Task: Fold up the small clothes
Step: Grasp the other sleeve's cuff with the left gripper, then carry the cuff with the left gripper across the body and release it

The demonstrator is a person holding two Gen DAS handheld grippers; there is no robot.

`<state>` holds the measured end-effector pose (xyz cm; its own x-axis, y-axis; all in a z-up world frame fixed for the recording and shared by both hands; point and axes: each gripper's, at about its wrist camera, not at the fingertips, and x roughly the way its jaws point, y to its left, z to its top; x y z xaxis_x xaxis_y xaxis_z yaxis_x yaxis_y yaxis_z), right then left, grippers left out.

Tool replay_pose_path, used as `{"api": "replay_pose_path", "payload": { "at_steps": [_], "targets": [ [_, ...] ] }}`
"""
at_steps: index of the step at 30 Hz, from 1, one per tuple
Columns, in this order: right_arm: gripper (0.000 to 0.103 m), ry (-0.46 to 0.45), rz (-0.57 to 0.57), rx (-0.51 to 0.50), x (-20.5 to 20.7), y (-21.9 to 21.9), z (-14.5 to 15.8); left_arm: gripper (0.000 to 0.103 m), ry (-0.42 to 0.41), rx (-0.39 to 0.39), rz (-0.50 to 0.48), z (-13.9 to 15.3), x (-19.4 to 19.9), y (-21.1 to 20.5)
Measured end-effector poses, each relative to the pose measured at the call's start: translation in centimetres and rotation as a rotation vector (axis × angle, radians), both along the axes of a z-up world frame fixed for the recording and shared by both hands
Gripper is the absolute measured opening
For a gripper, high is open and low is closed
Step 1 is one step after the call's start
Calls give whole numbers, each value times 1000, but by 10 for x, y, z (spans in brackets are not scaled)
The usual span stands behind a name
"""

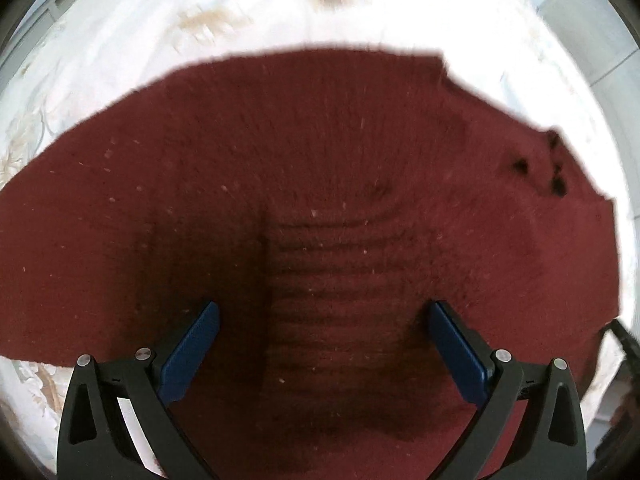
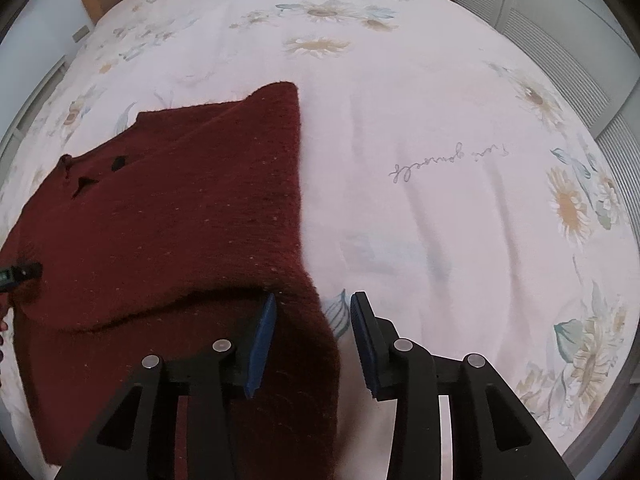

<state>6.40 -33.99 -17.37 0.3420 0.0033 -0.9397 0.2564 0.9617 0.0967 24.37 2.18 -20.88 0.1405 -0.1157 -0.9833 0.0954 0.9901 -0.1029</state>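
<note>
Knitwear, a dark red sweater [image 2: 180,208], lies spread on the flowered bed [image 2: 440,140]. The right claw [image 2: 313,344] straddles its near edge, half open, gripping nothing yet; the left claw [image 1: 323,344] hovers wide open over the sweater's ribbed part. I'd close squarely on both layers before lifting.

Dark red knit sweater [image 2: 180,208] on white sunflower-print bedspread [image 2: 460,220]

a bed covered by a pale pink bedspread [image 2: 420,120] printed with yellow daisies and a line of cursive writing [image 2: 450,162]. a wooden headboard [image 2: 94,2] shows at its far left corner. white louvered closet doors [image 2: 560,36] stand along the right.
</note>
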Motion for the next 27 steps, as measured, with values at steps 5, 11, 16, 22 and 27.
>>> {"api": "replay_pose_path", "payload": {
  "at_steps": [5, 11, 16, 22, 27],
  "targets": [
    [41, 7, -8, 12, -2, -2, -5, 102, -12, 22, 3, -15, 11, -21],
    [41, 22, -5, 13, -4, 1, -10, 79, -21, -8, -53, -1, 0, -3],
    [41, 12, -20, 26, -4, -2, -7, 30, -58, -17, -122, 14, -2, -8],
    [51, 4, -18, 53, 10, -9, 7, 13, -105, -31, -180, 27, 7, -23],
    [54, 11, 6, 95, 24, -5, 13, 13, -191, -76, -149, 55, 11, -20]
  ]
}}
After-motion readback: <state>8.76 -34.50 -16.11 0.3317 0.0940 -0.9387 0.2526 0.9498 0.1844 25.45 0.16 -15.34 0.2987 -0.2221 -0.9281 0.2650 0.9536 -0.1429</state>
